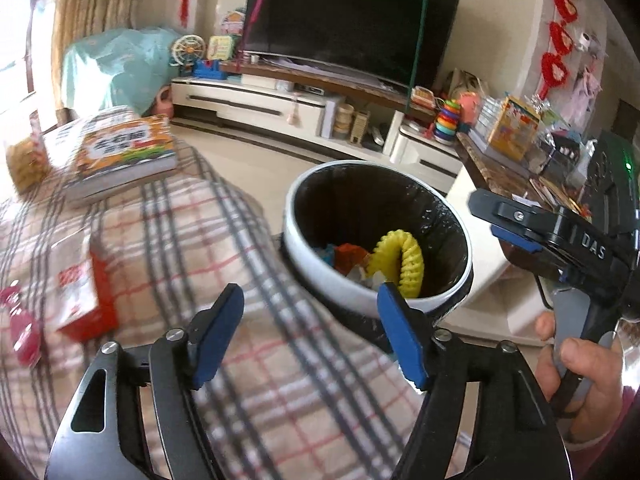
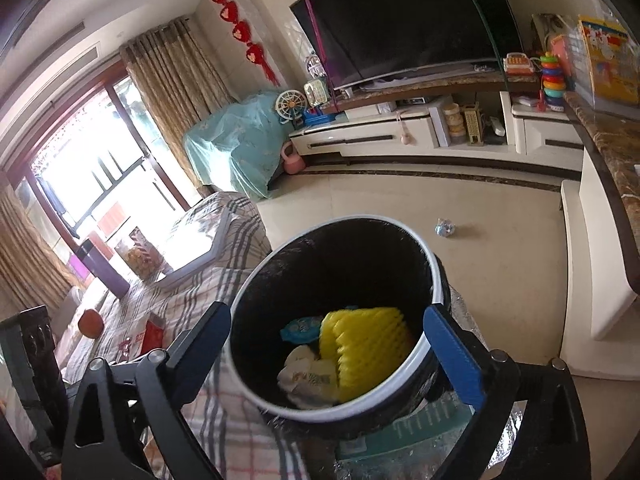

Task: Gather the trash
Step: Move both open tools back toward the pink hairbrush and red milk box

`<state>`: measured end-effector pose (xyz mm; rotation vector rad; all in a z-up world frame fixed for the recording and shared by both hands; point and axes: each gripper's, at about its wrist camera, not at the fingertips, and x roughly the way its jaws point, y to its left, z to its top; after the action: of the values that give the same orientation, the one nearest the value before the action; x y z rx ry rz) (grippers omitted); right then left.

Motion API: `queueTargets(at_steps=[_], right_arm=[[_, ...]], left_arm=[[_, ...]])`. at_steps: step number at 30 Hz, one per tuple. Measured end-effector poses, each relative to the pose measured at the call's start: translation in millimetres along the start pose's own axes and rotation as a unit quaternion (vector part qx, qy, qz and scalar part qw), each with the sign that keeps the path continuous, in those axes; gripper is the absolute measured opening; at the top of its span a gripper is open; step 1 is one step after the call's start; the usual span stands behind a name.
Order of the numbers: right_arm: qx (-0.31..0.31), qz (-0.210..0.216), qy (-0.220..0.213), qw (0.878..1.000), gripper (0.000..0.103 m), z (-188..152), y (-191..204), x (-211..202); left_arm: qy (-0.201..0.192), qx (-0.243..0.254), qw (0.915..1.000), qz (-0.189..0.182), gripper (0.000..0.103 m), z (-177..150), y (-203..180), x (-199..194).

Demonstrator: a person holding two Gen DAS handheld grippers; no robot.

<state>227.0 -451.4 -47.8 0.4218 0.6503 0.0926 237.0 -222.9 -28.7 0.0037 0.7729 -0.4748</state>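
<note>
So, what we see:
Bins: one trash bin (image 2: 340, 408), white rim, black liner, center-bottom of the right wrist view.
Bin contents: one yellow foam net (image 2: 366, 344), one blue wrapper (image 2: 300, 328), one pale crumpled wrapper (image 2: 308, 376); we also see something orange-red (image 1: 350, 256) in the left view.
Floor trash: one crumpled silvery ball (image 2: 445, 227), right of center, well apart from the bin.
Left gripper (image 1: 310, 336): spread, holding nothing, bottom center over the plaid cover (image 1: 192, 232); bin just upper right of it.
Right gripper (image 2: 338, 354): spread, empty; bin mouth sits between its fingers in frame.
Cover items: two books (image 1: 124, 152), one red-white packet (image 1: 84, 292), lower left.
</note>
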Motion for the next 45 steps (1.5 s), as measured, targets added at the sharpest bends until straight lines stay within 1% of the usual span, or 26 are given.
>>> queueTargets(at_steps=[1, 7, 13, 21, 31, 41, 45], right_arm=[[-0.002, -0.002, -0.002, 1.0, 0.1, -3, 4, -3], [-0.006, 0.005, -0.008, 1.0, 0.102, -17, 22, -15], [-0.004, 0.016, 0.01, 1.0, 0.103, -34, 37, -11], [-0.017, 0.03, 0.018, 0.999, 0.103, -55, 63, -13], [-0.045, 0.053, 0.04, 0.997, 0.103, -75, 103, 0], [-0.084, 0.073, 0.064, 0.992, 0.103, -86, 143, 16], [-0.098, 0.081, 0.075, 0.989, 0.103, -90, 157, 25]], left_arm=[[-0.002, -0.004, 1.0, 0.003, 0.075, -3, 4, -4], [-0.012, -0.033, 0.9992, 0.02, 0.077, -21, 26, -25], [-0.018, -0.06, 0.9976, 0.031, 0.079, -38, 52, -44], [-0.029, -0.09, 0.9936, 0.061, 0.082, -60, 85, -68], [-0.027, -0.141, 0.9843, 0.102, 0.082, -87, 133, -90], [-0.022, -0.166, 0.977, 0.132, 0.082, -100, 162, -101], [-0.018, -0.177, 0.9747, 0.136, 0.082, -101, 171, -102]])
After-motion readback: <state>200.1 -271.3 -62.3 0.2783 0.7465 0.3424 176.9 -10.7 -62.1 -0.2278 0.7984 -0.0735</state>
